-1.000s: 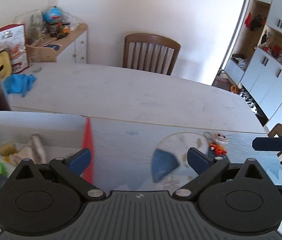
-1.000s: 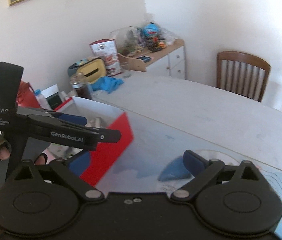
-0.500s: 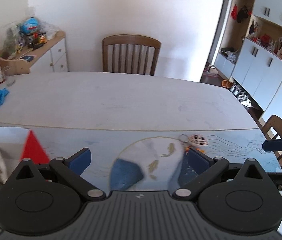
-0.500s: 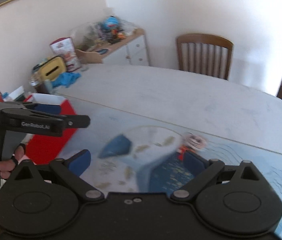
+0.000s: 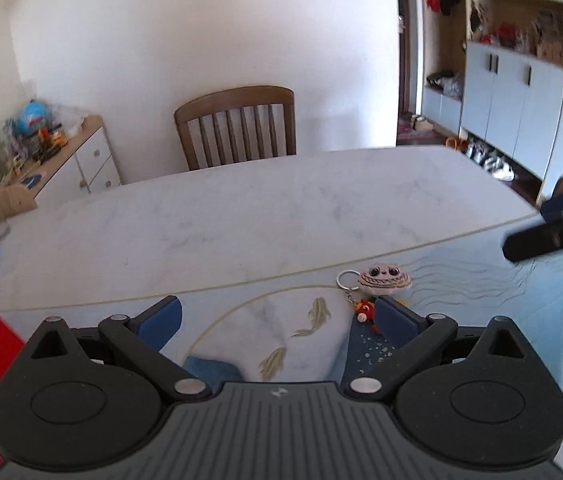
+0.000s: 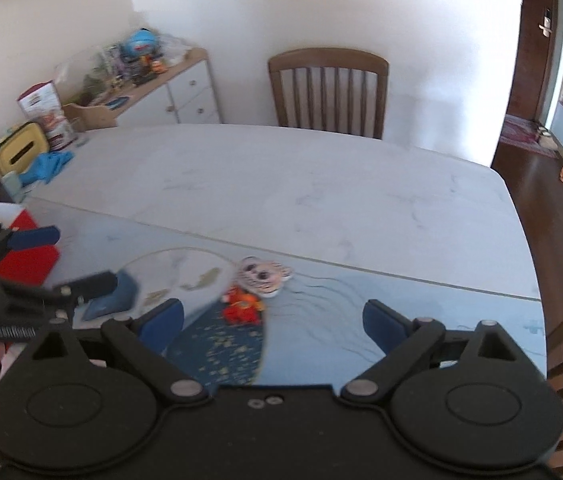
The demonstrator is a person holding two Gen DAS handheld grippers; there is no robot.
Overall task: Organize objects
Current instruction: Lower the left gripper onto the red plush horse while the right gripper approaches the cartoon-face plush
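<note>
A small keychain toy with a pale round striped head, a red-orange body and a metal ring lies on the blue printed mat. It also shows in the right wrist view. My left gripper is open and empty, with the toy just beyond its right finger. My right gripper is open and empty, with the toy just ahead of its left finger. A red-and-white box stands at the far left of the table.
The white marble table stretches ahead, with a wooden chair behind it. A blue cloth, a yellow case and a jar stand at the table's far left. A sideboard with clutter stands against the wall.
Both grippers have swung to the right, away from the red-and-white box. The keychain toy has come close in front of both. Both stay open.
</note>
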